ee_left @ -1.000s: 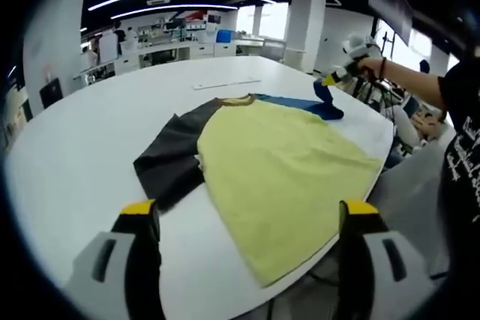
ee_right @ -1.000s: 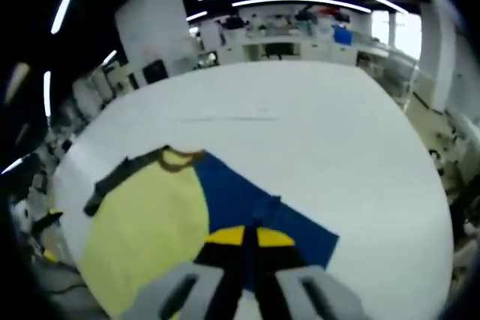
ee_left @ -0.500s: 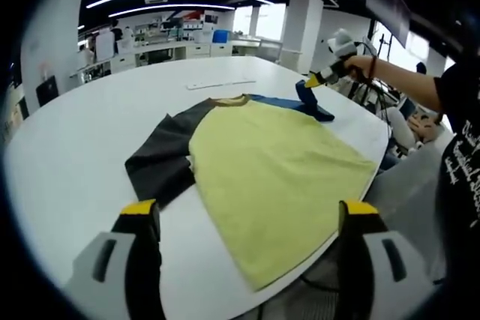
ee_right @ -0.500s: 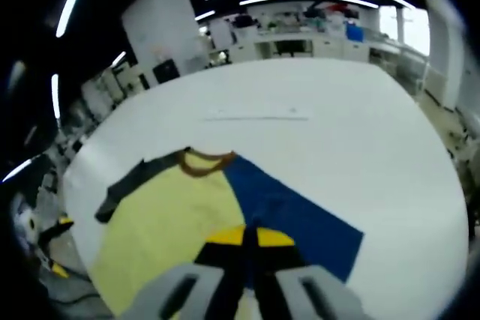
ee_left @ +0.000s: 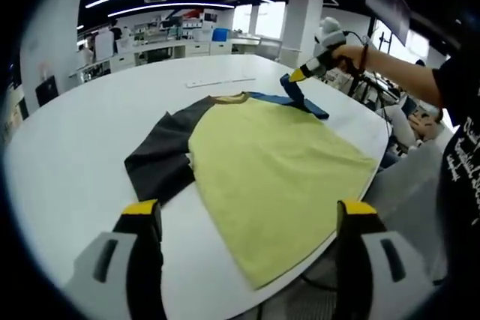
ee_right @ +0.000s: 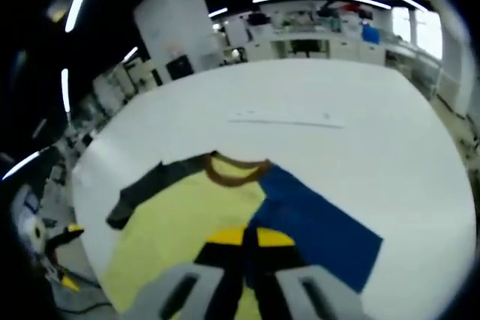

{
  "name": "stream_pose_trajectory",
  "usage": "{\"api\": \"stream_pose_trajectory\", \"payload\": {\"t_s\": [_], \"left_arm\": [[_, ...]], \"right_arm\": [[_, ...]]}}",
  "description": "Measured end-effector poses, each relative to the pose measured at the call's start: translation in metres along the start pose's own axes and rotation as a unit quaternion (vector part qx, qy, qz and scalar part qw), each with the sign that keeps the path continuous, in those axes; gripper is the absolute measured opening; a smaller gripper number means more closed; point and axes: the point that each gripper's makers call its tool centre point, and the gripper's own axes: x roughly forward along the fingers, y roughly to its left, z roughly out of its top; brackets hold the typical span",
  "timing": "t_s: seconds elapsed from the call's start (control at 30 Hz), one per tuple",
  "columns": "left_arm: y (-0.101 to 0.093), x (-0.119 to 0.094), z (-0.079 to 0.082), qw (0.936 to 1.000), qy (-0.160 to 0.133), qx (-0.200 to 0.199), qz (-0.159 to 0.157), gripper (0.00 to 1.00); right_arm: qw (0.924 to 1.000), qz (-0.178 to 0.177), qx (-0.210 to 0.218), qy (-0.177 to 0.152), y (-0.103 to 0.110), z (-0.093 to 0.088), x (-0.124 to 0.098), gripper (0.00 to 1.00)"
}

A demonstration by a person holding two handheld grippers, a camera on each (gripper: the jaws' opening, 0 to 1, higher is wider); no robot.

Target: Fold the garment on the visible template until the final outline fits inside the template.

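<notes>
On the bench [ee_left: 75, 148] lay the shirt [ee_left: 270, 162]; the right hand-held gripper [ee_left: 298, 76] pinched its blue sleeve [ee_right: 315, 222] up, while the left hand-held gripper [ee_left: 247, 219] hovered released.

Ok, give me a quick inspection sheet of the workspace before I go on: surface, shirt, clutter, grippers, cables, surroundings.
Surface: white round table, bare around the shirt.
Job's things: yellow T-shirt lies spread flat, its hem at the table edge; dark grey sleeve spread out; blue sleeve lifted at its end; brown collar. Template outline: cannot tell.
Clutter: thin white strip beyond the collar.
Grippers: left gripper open, above the table, holding nothing; right gripper shut on the blue sleeve.
Cables: nothing seen on the table.
Surroundings: open office with white pillars, benches, ceiling light strips; person's arm in view.
</notes>
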Motion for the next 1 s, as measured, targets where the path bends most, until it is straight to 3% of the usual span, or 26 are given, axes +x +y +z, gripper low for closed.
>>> {"api": "stream_pose_trajectory", "payload": {"t_s": [0.33,1.0], "left_arm": [[-0.015,0.004,0.001,0.9999,0.004,0.005,-0.01,0.96],[-0.033,0.014,0.007,0.9998,0.004,-0.004,-0.02,0.95]], "right_arm": [[0.9995,0.025,-0.018,0.003,0.033,0.024,0.023,0.0],[0.9966,0.071,-0.042,0.005,0.102,0.035,0.042,0.0]]}}
